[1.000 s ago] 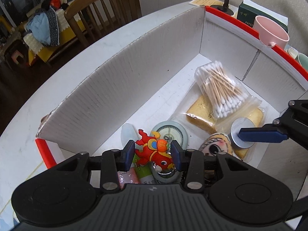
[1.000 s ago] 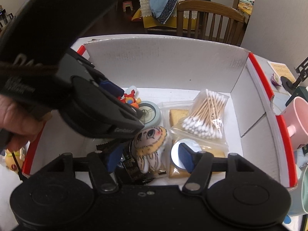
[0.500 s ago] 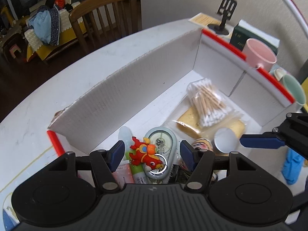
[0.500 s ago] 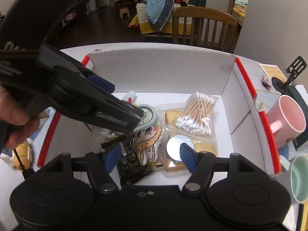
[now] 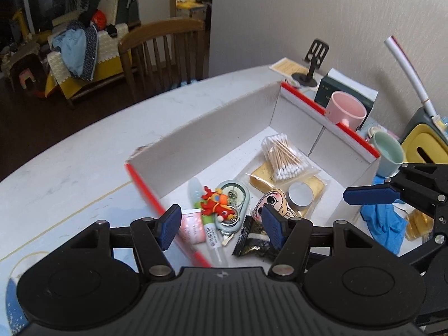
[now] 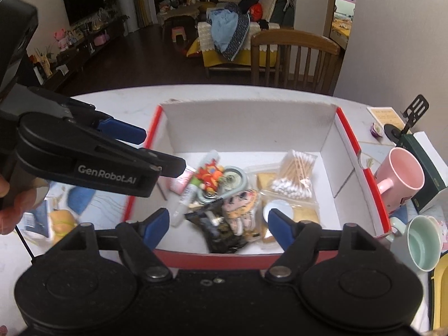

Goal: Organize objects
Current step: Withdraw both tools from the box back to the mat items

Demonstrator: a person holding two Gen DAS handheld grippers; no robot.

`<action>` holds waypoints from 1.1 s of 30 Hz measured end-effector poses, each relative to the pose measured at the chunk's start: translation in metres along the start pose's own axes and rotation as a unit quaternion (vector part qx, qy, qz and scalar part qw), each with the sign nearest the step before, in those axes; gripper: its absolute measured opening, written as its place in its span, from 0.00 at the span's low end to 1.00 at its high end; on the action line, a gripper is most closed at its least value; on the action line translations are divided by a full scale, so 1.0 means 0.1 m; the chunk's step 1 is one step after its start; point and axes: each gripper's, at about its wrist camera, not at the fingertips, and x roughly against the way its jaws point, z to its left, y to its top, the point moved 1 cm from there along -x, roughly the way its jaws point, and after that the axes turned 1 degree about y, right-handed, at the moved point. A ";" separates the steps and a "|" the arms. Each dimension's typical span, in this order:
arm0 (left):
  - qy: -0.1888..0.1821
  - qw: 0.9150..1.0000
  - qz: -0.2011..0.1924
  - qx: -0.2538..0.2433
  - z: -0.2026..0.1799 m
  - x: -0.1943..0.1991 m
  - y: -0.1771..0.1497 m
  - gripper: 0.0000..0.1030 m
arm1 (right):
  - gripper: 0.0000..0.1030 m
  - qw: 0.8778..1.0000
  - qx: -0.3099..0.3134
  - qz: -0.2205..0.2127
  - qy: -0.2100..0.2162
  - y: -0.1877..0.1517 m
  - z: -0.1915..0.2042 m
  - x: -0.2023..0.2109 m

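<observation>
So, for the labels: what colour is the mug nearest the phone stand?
Pink mug; clearest in the right wrist view.

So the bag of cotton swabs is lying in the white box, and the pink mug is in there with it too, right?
Not quite. The bag of cotton swabs does lie in the white box, but the pink mug stands outside it, on the table just beyond the box's red-edged side wall. The right wrist view shows this most clearly, and the left wrist view agrees.
</observation>
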 end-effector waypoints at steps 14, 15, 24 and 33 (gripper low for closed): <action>0.001 0.998 -0.059 0.009 0.30 0.98 -0.51 0.69 | 0.99 0.999 0.010 -0.046 0.012 -0.08 0.79 0.51; 0.002 0.998 -0.063 0.008 0.32 1.04 -0.56 0.71 | 0.99 0.999 0.010 -0.048 0.014 -0.09 0.84 0.54; 0.003 0.996 -0.087 0.021 0.54 1.51 -1.00 0.81 | 1.00 0.998 0.017 -0.050 0.024 -0.19 1.26 0.67; 0.027 0.994 -0.101 0.038 0.90 1.82 -1.47 0.97 | 1.00 0.997 0.037 -0.051 0.033 -0.30 1.56 0.68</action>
